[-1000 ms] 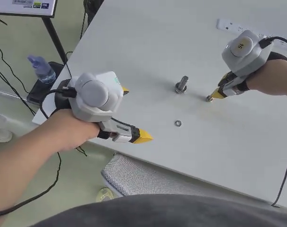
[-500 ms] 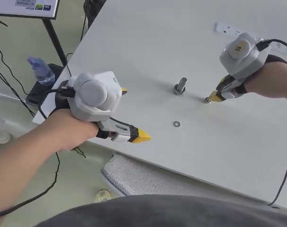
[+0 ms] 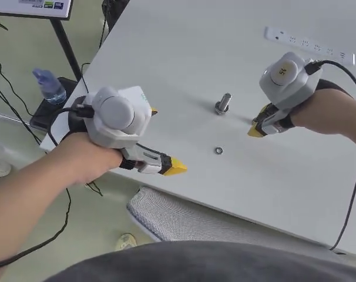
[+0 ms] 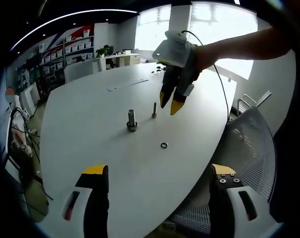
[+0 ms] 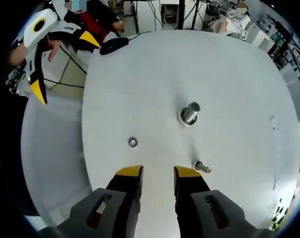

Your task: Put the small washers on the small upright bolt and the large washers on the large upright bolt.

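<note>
Loose washer point(image 3: 218, 151) nr lg bolt point(image 3: 223, 103)

You've got two upright bolts: one large bolt point(image 3: 222, 104), one small bolt point(image 5: 201, 167). One loose washer point(image 3: 218, 151). Two grippers: left gripper point(image 4: 159, 171), right gripper point(image 5: 157, 171). One power strip point(image 3: 307, 42), one spray bottle point(image 3: 47, 84).

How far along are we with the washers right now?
Done: hard to confirm; the large silver upright bolt has a wider ring at its base, washers or its own head, I cannot tell. In hand: nothing; the right gripper is open near the small silver upright bolt, the left gripper open too. Left: one round silver washer lies loose on the white table.
</note>
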{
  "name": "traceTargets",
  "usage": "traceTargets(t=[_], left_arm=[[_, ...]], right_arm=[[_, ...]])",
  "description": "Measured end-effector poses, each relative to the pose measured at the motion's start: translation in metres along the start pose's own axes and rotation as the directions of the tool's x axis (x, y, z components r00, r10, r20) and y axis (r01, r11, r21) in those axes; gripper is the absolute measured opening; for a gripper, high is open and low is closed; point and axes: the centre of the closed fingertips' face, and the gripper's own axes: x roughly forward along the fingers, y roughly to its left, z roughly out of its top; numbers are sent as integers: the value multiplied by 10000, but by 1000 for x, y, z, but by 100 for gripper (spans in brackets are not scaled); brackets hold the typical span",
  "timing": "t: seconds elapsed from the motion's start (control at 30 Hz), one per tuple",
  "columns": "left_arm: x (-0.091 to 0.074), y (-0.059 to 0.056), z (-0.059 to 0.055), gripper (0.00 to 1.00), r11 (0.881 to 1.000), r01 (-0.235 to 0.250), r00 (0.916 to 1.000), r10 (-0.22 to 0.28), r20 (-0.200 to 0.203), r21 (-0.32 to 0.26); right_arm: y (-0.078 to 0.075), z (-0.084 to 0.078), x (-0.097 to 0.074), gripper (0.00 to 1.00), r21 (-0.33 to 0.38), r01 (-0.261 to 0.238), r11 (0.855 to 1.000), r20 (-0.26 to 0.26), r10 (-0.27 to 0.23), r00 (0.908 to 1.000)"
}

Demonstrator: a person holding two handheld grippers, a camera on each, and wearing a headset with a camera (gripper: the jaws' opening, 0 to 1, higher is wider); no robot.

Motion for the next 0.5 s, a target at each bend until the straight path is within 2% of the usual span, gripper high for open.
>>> traceTargets(t=[0.3,0.37,0.5], left_arm=[[-6,-4,-2,83,10000,-21,10000,21,22,31],[-6,-5,-3,83,10000,-51,10000,51,12,43],[-7,-8,-5,83,10000,-78,10000,78,15,18]], right_arm=[[34,8,6,27,-179,-318,9993,0,318,9995],[44,14,5,27,-287,-432,9987,130,436,9990],[53,19,7,27,-455,-478,9978,116,483,9988]])
